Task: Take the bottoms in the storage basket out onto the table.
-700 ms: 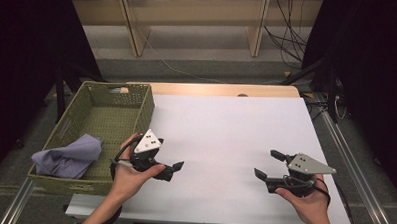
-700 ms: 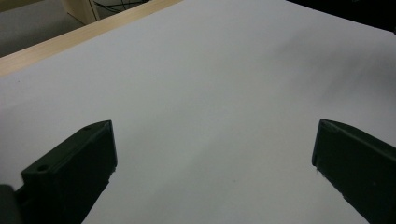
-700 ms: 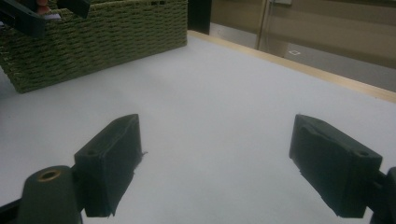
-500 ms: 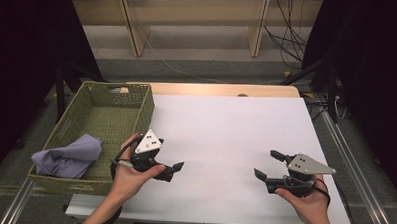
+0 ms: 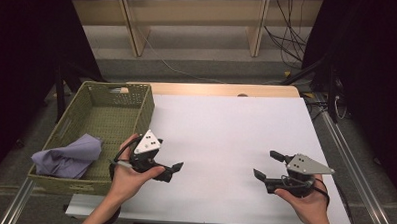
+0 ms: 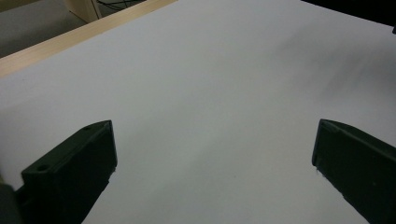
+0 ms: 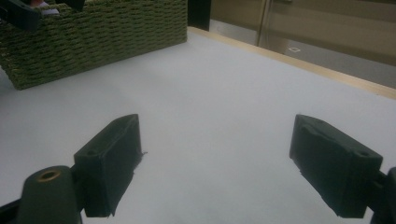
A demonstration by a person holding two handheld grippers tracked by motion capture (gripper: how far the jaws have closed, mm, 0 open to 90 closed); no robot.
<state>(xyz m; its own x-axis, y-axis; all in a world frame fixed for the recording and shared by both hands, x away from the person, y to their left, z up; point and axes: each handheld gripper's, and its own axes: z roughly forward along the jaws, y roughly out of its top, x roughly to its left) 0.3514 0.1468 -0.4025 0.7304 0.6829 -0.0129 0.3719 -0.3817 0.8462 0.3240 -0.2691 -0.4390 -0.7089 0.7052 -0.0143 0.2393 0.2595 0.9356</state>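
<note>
My left gripper (image 5: 170, 170) rests low over the white table (image 5: 225, 138) with its jaws spread wide and nothing between them; in the left gripper view only bare white surface lies between the fingers (image 6: 74, 172). My right gripper (image 5: 269, 166) sits well apart from it, at the table's other side, its jaws likewise released and empty, the pads (image 7: 112, 158) standing far apart over bare table.

The basket (image 5: 136, 110) stands just beside my left hand (image 5: 129, 172), on the side away from my right fingers; in the right gripper view the basket (image 7: 93, 37) rises beyond my jaws, up and to their left. The purple cloth (image 5: 67, 155) lies bunched in the basket's near end, draped over the outer rim, behind my left fingers and untouched by either gripper.
</note>
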